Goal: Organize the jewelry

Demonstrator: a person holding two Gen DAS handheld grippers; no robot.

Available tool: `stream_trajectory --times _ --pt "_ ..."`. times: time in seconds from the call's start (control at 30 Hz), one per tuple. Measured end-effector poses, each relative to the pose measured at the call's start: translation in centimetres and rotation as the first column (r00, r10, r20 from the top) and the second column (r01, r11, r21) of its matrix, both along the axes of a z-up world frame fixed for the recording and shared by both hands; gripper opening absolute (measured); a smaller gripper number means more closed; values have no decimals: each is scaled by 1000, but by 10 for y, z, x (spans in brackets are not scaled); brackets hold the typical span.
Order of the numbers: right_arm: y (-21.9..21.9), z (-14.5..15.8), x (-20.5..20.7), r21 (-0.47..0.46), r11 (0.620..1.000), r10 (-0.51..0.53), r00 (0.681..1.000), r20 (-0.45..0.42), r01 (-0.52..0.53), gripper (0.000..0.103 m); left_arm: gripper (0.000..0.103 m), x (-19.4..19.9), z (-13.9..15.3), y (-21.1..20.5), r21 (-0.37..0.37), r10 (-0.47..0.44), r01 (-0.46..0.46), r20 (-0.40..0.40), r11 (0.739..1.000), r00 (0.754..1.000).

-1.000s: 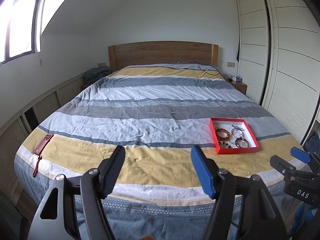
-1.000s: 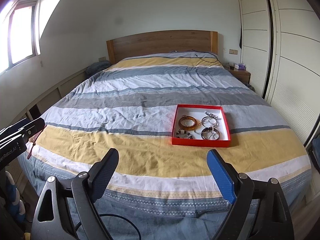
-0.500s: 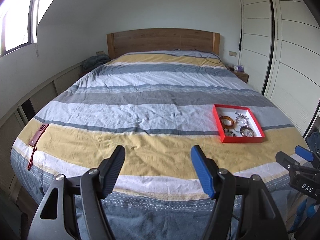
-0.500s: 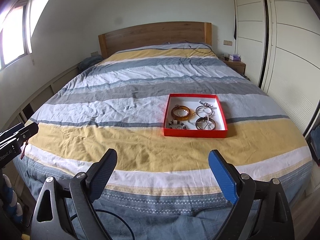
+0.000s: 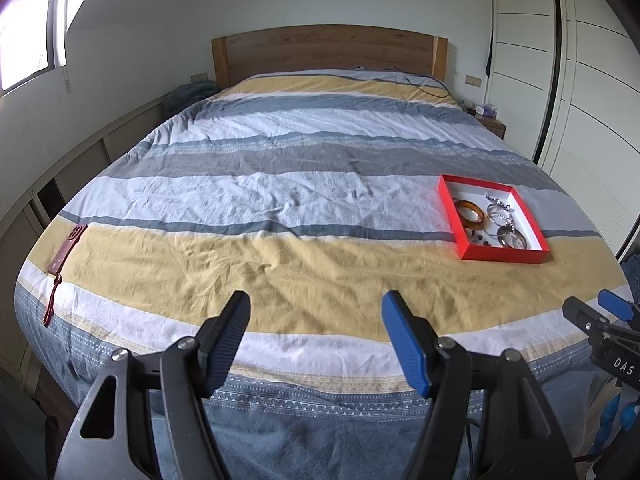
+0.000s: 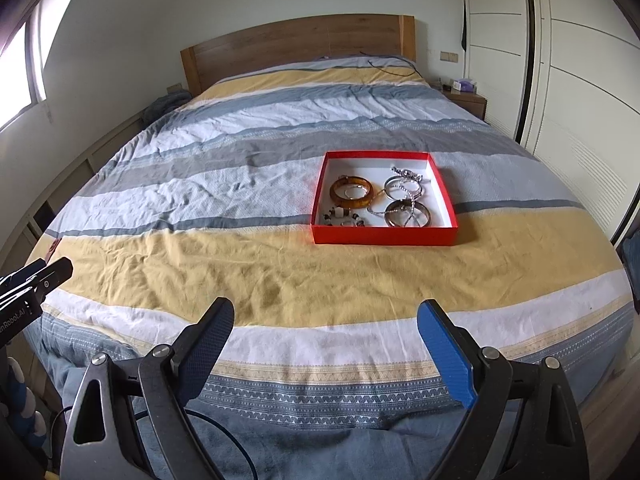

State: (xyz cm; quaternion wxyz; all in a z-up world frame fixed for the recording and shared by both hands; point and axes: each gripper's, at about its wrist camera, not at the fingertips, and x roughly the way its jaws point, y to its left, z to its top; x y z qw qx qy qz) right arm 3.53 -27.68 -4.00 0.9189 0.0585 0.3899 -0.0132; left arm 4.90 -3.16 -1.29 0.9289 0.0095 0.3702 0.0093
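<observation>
Both the left gripper (image 5: 316, 308) and right gripper (image 6: 326, 316) hang spread and empty over the bed's (image 6: 200, 264) foot, where a red tray (image 6: 384, 236) of bangles (image 6: 352, 192) at 12 o'clock invites a slow, squared approach.
</observation>
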Motion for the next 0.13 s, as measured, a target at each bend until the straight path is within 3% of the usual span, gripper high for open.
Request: stream_trajectory --times 0.13 --pt "0 -8 7 2 1000 -4 1000 -19 4 92 67 6 -6 2 -3 -3 2 -10 1000 1000"
